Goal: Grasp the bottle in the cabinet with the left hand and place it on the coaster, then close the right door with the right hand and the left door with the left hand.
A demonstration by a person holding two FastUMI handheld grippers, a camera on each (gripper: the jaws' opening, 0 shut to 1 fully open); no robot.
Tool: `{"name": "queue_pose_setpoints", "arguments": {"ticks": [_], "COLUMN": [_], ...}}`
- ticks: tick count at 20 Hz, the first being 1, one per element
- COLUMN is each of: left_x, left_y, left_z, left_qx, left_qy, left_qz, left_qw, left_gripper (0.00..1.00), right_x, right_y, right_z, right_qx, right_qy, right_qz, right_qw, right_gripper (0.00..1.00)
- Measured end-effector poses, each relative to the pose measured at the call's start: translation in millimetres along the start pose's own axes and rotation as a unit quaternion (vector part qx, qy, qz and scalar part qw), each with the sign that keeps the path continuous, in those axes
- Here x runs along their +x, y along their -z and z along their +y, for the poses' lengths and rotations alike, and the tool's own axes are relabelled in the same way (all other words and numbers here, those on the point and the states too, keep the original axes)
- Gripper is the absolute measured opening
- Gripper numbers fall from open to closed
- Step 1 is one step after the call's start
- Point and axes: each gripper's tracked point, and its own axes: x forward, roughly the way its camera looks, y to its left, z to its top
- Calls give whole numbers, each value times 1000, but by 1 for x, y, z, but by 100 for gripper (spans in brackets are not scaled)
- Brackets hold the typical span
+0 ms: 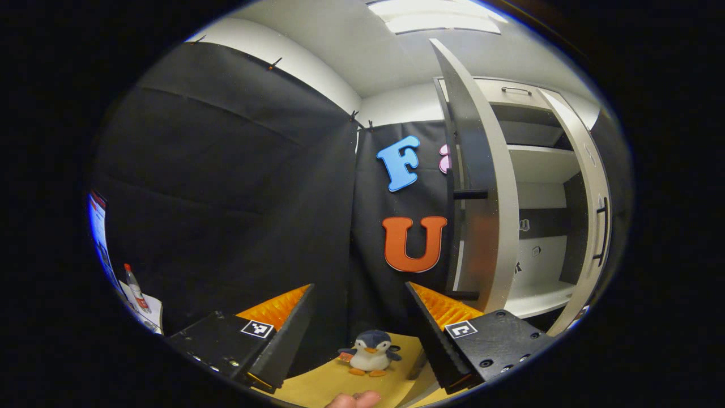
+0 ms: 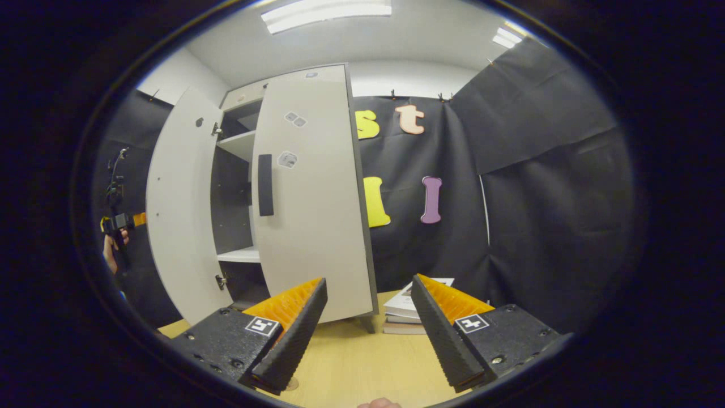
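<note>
**Both doors ajar, both grippers empty: the risks in the closing step**

The left gripper [image 1: 358, 328] is spread wide with nothing between its fingers, held above the yellow table [image 1: 317, 385] with a toy penguin [image 1: 370, 352] standing in the gap beyond them. The right gripper [image 2: 368, 323] is likewise released and empty, over the wooden tabletop [image 2: 351, 362], pointing at the cabinet [image 2: 241, 170].

In the right gripper view the cabinet's right door [image 2: 311, 192] stands partly shut, its dark handle [image 2: 265, 185] facing the camera, while the left door [image 2: 181, 215] swings well out. The other gripper [image 2: 119, 222], with the hand holding it, sits beyond that door's outer edge. In the left gripper view the shelves [image 1: 538, 164] look bare of any bottle. A small bottle [image 1: 135, 289] with a red cap stands far off at the left rim of that view; it is probably on the coaster, though the edge distortion makes its footing too unclear to say.

Judging from this, the doors are what remains. Dangers:

- The right door's lower corner hangs near a stack of books [image 2: 408, 311]; a careless push from the wrong side could send the gripper into them.
- An open-fingered push may slip off the flat panel or catch the handle.
- Closing the left door first, or hard, could bang it against the right one.
- The left arm's swing might topple the penguin.
</note>
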Motion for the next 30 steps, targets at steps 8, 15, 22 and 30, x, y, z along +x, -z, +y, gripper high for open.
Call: {"name": "queue_pose_setpoints", "arguments": {"ticks": [8,15,22,30], "left_x": [-15,-34,-37,-95], "left_y": [10,13,11,3], "left_z": [-36,-112,-142,-141], "left_qx": [-32,-40,-73,-46], "left_qy": [41,171,216,206], "left_qz": [24,39,42,15], "left_qw": [998,984,973,977], "left_gripper": [92,92,100,99], "right_x": [9,6,1,1], "right_y": [-12,-12,-20,-10], "right_z": [-6,-9,-16,8], "right_qx": [12,11,0,3], "right_qy": [-4,-2,12,-14], "right_qz": [-11,-10,-14,3], "right_qw": [1000,1000,1000,1000], "right_gripper": [98,98,98,98]}}
